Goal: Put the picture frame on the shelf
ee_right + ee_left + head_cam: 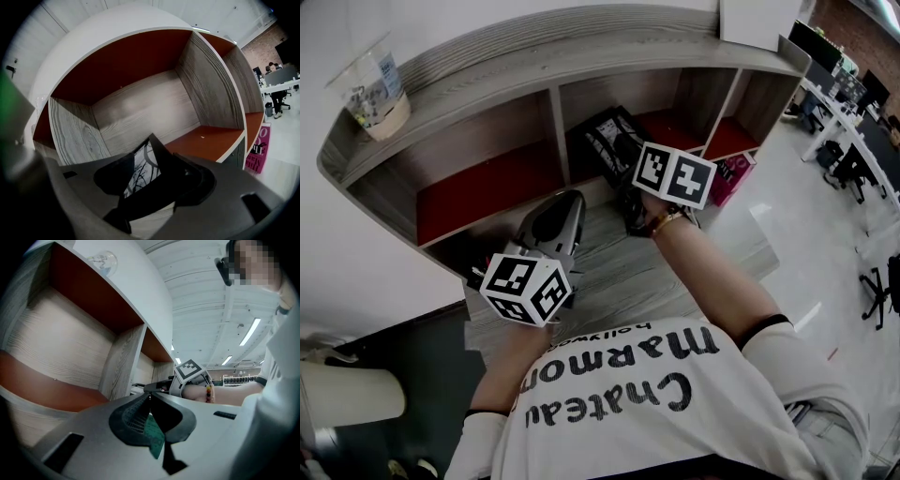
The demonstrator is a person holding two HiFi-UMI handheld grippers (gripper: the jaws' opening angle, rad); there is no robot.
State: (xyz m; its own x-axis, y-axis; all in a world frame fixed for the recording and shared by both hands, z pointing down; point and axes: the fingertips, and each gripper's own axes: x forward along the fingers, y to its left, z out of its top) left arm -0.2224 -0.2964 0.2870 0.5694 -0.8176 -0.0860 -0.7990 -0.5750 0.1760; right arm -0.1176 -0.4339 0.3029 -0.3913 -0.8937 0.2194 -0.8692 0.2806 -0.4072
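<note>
One step, the release, is judged in hand: the right claw [157, 161] is spread about the picture frame [140, 174], set in the middle compartment at the front edge of the shelf [534, 54]. The left claw [150, 397] is pressed together, empty. Clean withdrawal is called for.

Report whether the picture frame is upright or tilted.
Tilted. In the right gripper view the picture frame sits skewed between the jaws, one corner pointing up and its edges slanting.
</note>
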